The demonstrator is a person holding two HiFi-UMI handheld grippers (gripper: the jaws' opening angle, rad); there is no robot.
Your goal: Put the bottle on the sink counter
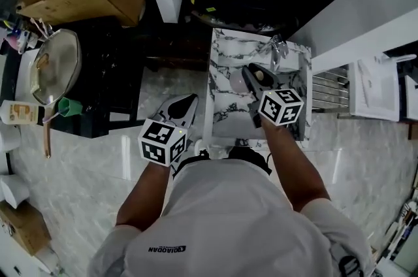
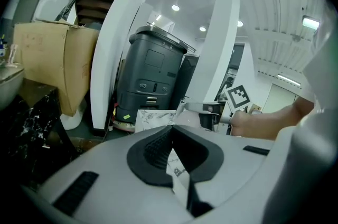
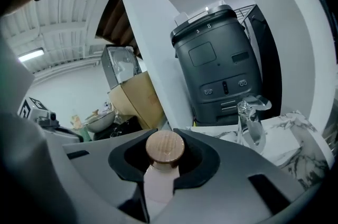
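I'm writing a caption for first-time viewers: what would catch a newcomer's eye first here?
First, the right gripper, its jaws clamped on a pale bottle with a wooden cap, over the marbled sink counter at centre. Next, the left gripper with its black-and-white marker cube, lower left and empty, and a lidded pan on the dark counter at far left.

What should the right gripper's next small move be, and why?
Probably lower the bottle onto bare marble, clear of the faucet. The right gripper is shut on the bottle, wooden cap up, and appears to hold it above the sink counter rather than resting it there.
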